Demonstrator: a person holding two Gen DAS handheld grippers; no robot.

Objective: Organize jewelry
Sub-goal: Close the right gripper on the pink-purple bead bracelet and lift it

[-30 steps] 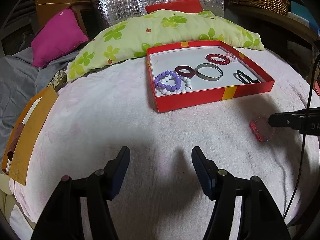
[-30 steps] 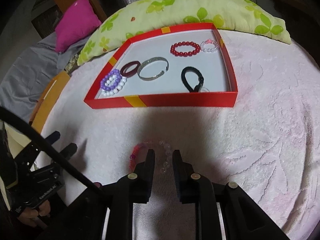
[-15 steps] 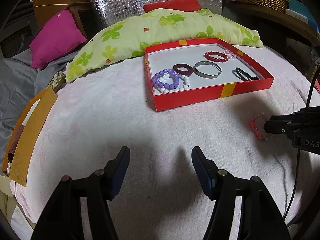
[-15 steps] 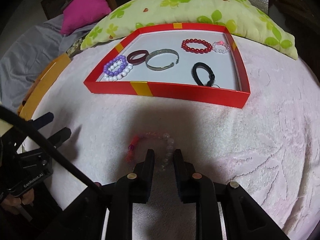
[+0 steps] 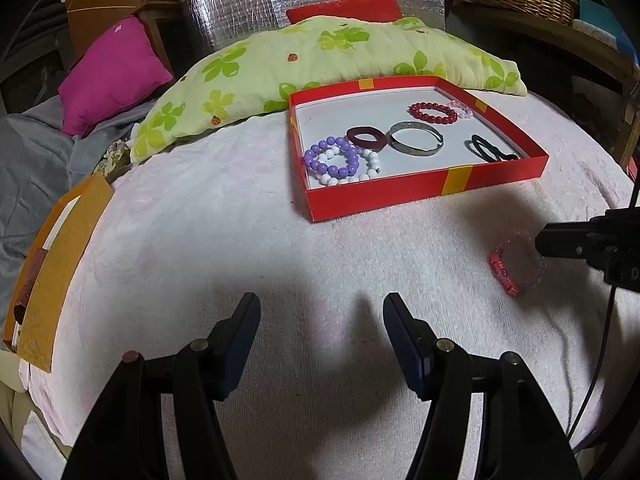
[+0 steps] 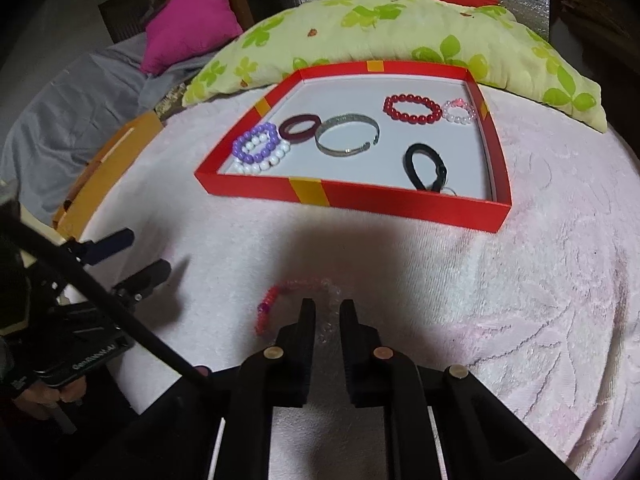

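Right claw [image 6: 326,312] is hovering low over the fuzzy pink blanket [image 6: 520,300] with its black fingers only a narrow gap apart, and the clear-bead side of the pink and clear bracelet [image 6: 298,300] sits right in that gap; can't tell if the pads are actually pinching it or just straddling it. That bracelet is half chunky reddish-pink bits, half glassy see-through beads, lying flat on the blanket, outside the box. Left claw [image 5: 320,332] is spread wide, nothing in it, dark ribbed pads over bare blanket, well apart from the bracelet. Further back is the red box [image 6: 360,200], shallow cardboard with yellow stripes and a white floor. Inside it, on the left side: a purple bead bracelet [image 6: 256,144] lying on top of a white bead bracelet [image 6: 262,162], then a dark maroon ring-shaped band [image 6: 298,128] just beside a silver metal cuff [image 6: 346,138] with an open gap. A black hair tie [image 6: 424,164] loops near the front right, and a glossy red bead bracelet [image 6: 410,109] touches a small pale pink bead bracelet [image 6: 459,112] at the back right. Behind the box there's a soft green leaf-print pillow [image 6: 400,32], and a magenta cushion [image 6: 188,20] off to the left.
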